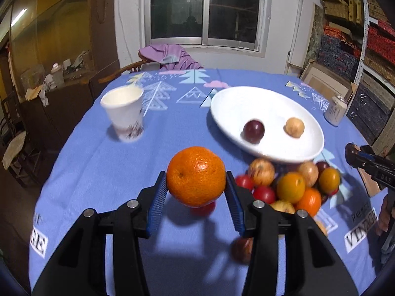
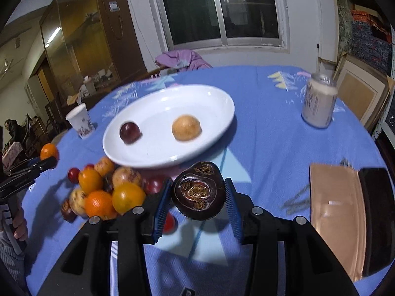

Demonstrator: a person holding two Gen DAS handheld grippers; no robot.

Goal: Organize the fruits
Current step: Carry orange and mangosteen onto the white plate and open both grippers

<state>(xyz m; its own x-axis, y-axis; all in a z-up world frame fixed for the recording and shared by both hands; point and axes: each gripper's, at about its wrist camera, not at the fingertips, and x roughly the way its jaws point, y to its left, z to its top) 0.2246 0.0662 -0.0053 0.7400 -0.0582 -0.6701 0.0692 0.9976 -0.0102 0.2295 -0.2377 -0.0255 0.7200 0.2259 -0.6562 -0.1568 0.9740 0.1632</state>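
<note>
My left gripper is shut on an orange and holds it above the blue tablecloth, left of a fruit pile. My right gripper is shut on a dark brown fruit with tan scars, held above the cloth just in front of the white plate. The plate holds a dark red plum and a tan round fruit; both show in the right wrist view too, the plum and the tan fruit. The pile lies left of my right gripper.
A paper cup stands at the left of the table. A drink can stands at the far right. A brown and black flat box lies near the right edge. A chair with purple cloth is behind the table.
</note>
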